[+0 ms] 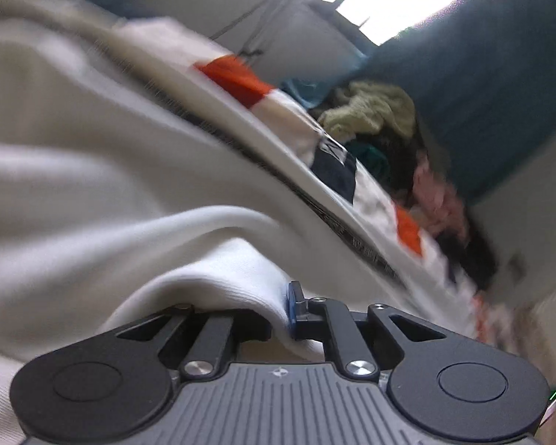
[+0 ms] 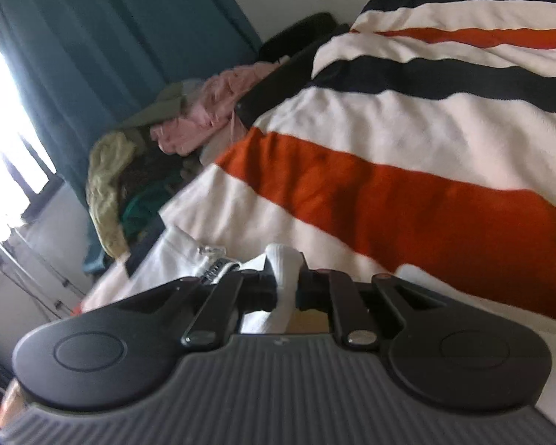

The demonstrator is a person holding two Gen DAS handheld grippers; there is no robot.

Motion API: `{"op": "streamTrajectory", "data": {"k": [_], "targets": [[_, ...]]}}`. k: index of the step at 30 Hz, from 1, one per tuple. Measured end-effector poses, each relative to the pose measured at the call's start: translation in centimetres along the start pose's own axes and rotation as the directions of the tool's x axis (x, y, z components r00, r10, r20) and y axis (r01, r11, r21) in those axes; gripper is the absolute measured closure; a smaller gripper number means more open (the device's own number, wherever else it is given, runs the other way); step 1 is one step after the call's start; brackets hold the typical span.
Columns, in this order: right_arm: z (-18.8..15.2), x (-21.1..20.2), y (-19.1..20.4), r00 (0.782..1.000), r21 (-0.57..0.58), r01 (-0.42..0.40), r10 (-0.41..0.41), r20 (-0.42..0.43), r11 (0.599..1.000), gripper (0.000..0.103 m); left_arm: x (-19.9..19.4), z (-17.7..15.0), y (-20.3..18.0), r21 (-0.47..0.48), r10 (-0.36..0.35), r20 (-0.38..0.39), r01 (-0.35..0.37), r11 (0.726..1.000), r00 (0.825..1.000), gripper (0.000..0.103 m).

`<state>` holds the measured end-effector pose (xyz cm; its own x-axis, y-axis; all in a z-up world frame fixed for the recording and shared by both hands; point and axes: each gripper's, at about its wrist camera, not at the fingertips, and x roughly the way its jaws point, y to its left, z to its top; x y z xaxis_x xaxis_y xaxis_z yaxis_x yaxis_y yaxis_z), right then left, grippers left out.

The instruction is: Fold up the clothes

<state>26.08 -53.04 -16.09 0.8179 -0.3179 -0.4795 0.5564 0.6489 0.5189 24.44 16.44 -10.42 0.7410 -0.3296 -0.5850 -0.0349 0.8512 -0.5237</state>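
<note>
A white garment [image 1: 103, 170] with a dark zipper fills the left wrist view; its ribbed hem is pinched in my left gripper [image 1: 283, 315], which is shut on it. In the right wrist view my right gripper [image 2: 286, 282] is shut on another white ribbed edge of the garment [image 2: 283, 259], with more white cloth and a zipper [image 2: 215, 267] just left of it. Both grippers hold the cloth over the striped bedcover [image 2: 407, 185]. The left view is blurred.
The bed has an orange, black and white striped blanket [image 1: 237, 81]. A pile of other clothes, yellow-green [image 2: 107, 170] and pink [image 2: 204, 115], lies beyond. A teal curtain [image 2: 92, 44] and a bright window [image 2: 3, 111] stand behind.
</note>
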Motion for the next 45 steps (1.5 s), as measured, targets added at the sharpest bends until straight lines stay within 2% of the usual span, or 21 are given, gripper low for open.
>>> {"op": "streamTrajectory", "data": {"k": [2,4,6,7,9,11,13,17,21,25,30,34,36,38,41,43,45], "targets": [[-0.5,0.5,-0.3,0.999,-0.049,0.019,-0.02,-0.027,0.999,0.091,-0.2,-0.8,-1.7,0.142,0.068,0.004,-0.068,0.988,0.998,0.087],[-1.0,0.6,-0.3,0.998,-0.085,0.035,-0.039,-0.044,0.996,0.088,-0.3,-1.4,-2.8,0.197,0.095,-0.002,-0.093,0.976,0.995,0.081],[-1.1,0.0,0.1,0.997,-0.119,0.041,-0.048,-0.055,0.992,0.082,-0.8,-1.6,-3.5,0.212,0.094,-0.015,-0.089,0.973,0.995,0.057],[-1.1,-0.3,0.4,0.996,-0.137,0.045,-0.054,-0.066,0.99,0.074,-1.3,-1.7,-4.1,0.227,0.099,-0.002,-0.096,0.969,0.995,0.052],[-0.8,-1.1,0.9,0.993,-0.167,0.038,-0.056,-0.101,0.985,0.058,-2.5,-2.1,-5.2,0.256,0.107,0.027,-0.11,0.96,0.994,0.032],[-0.6,-3.1,1.3,0.995,-0.202,0.01,-0.03,-0.096,0.979,0.024,-4.3,-2.7,-6.3,0.277,0.12,0.052,-0.13,0.952,0.991,0.021],[-0.5,-6.0,1.9,0.998,-0.237,-0.015,-0.001,-0.065,0.971,0.014,-6.2,-3.4,-7.7,0.301,0.117,0.078,-0.135,0.944,0.99,0.015],[-0.7,-11.6,3.5,0.989,-0.274,-0.135,0.111,-0.102,0.952,0.015,-10.6,-4.9,-10.0,0.343,0.064,0.128,-0.105,0.933,0.99,0.003],[-2.4,-17.5,4.7,0.972,-0.353,-0.229,0.19,-0.141,0.907,0.015,-15.6,-7.0,-11.6,0.376,0.006,0.172,-0.071,0.924,0.985,0.002],[-3.6,-21.7,5.3,0.951,-0.384,-0.297,0.234,-0.202,0.874,0.015,-19.7,-9.5,-12.6,0.415,-0.042,0.21,-0.05,0.908,0.977,0.001],[-4.2,-26.3,6.0,0.946,-0.474,-0.323,0.283,-0.157,0.819,0.015,-22.8,-13.3,-12.4,0.435,-0.012,0.238,-0.096,0.895,0.971,0.0],[-4.3,-27.6,6.0,0.945,-0.505,-0.323,0.297,-0.134,0.8,0.015,-22.9,-14.6,-11.8,0.421,0.036,0.236,-0.135,0.897,0.971,0.0],[-4.1,-27.1,5.7,0.953,-0.493,-0.303,0.27,-0.138,0.816,0.015,-22.2,-14.4,-11.7,0.414,0.059,0.221,-0.149,0.898,0.973,0.001],[-3.7,-26.3,5.1,0.966,-0.461,-0.258,0.22,-0.136,0.849,0.015,-21.6,-14.1,-11.5,0.399,0.07,0.214,-0.153,0.904,0.974,0.001],[-2.4,-25.2,3.0,0.991,-0.37,-0.127,0.104,-0.083,0.92,0.015,-20.6,-13.9,-10.8,0.362,0.083,0.169,-0.14,0.921,0.982,0.001],[-0.9,-25.1,0.4,0.998,-0.222,-0.058,0.051,-0.038,0.973,0.015,-19.9,-13.7,-10.2,0.339,0.093,0.142,-0.137,0.931,0.985,0.001],[0.3,-25.2,-2.8,1.0,-0.037,-0.022,0.022,-0.001,0.999,0.015,-19.5,-13.5,-9.6,0.31,0.113,0.125,-0.147,0.939,0.986,0.0]]}}
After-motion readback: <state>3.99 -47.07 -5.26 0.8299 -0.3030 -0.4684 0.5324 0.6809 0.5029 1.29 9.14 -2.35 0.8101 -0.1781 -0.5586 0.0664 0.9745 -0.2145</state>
